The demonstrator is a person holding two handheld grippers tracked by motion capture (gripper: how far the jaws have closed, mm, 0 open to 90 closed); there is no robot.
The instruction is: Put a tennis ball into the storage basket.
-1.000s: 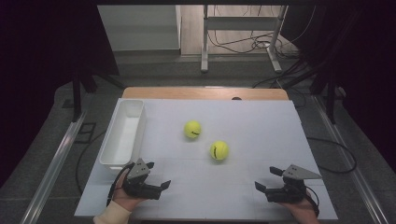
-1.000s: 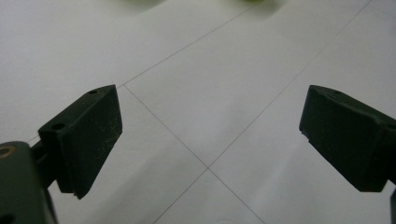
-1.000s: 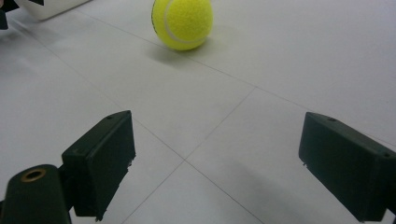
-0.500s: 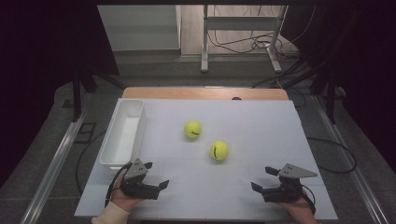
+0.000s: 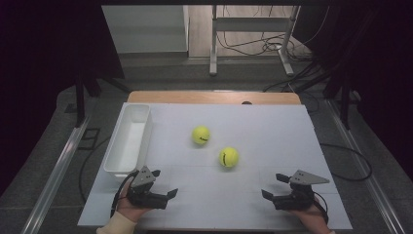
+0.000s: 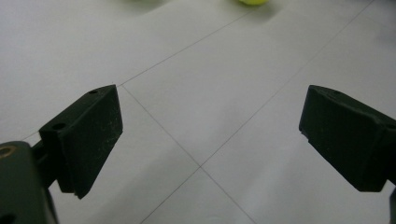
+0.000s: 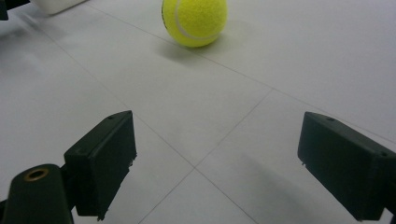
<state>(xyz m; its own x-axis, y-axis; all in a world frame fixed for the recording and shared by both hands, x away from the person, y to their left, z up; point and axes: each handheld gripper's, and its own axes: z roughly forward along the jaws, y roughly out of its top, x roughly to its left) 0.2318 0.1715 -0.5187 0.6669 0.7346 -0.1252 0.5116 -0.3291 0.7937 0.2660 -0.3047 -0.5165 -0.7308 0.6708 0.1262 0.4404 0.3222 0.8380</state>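
Two tennis balls, one white bin, two grippers on one white table [image 5: 272, 126]. The near tennis ball [image 5: 228, 157] lies just past table centre towards 5 o'clock; the far tennis ball [image 5: 200, 135] lies close to it at its 10 o'clock, the two apart and not touching. One long white bin [image 5: 127, 141] stands along the table's 9 o'clock edge, its long axis running from 12 to 6 o'clock.

The left gripper [image 5: 161, 184], held in the left hand [image 5: 127, 207], sits at 7 o'clock on the table, just beside the bin's near end; its jaws are spread wide with nothing but bare table between them in the left gripper view. The right gripper [image 5: 275, 186], held in the right hand [image 5: 311, 217], sits at 5 o'clock, jaws likewise spread wide and holding nothing. In the right gripper view, one ball lies ahead at 12 o'clock, well beyond the jaws.
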